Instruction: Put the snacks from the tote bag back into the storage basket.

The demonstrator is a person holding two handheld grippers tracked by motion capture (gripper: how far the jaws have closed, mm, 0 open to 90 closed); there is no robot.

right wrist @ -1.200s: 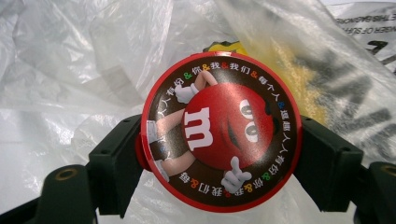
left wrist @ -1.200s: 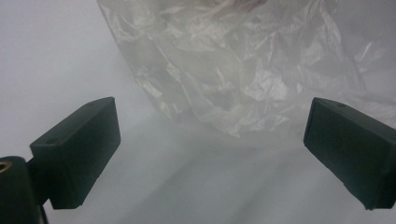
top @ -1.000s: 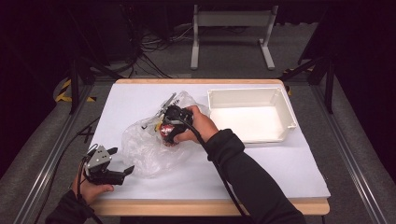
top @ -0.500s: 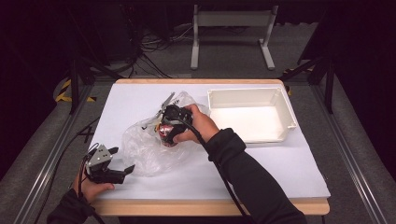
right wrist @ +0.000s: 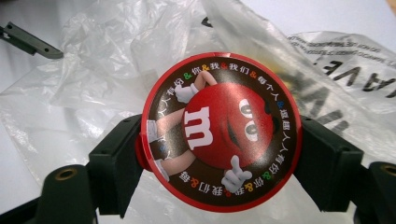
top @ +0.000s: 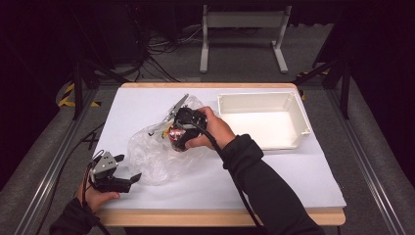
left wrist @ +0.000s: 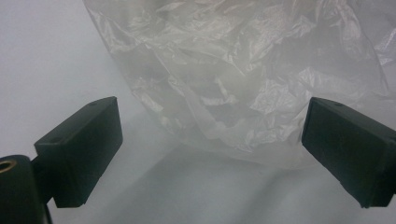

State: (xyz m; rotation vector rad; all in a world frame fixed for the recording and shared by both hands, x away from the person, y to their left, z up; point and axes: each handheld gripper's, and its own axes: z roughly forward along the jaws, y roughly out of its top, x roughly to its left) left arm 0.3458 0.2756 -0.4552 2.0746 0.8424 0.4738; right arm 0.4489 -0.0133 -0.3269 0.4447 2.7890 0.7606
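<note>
Your right gripper (right wrist: 219, 154) is clamped on the round red candy tin (right wrist: 219, 133) at the plastic bag's (top: 161, 154) mouth, about 11 o'clock of table centre. Your left gripper (left wrist: 210, 154) stands wide open and empty at 8 o'clock — bag edge between its jaws, unpinched — likely poised to pin the bag while the tin moves.

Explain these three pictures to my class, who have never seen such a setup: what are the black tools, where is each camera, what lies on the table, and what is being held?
A person sits at a white-covered table and holds a black two-jaw gripper in each hand. One camera looks down from above; the other two ride on the grippers and look along their jaws. On the table lie a crumpled clear plastic bag and an empty white rectangular plastic tray. The right gripper clamps a round red candy tin with a cartoon lid above the bag. The left gripper rests open at the bag's near edge, gripping nothing.
</note>
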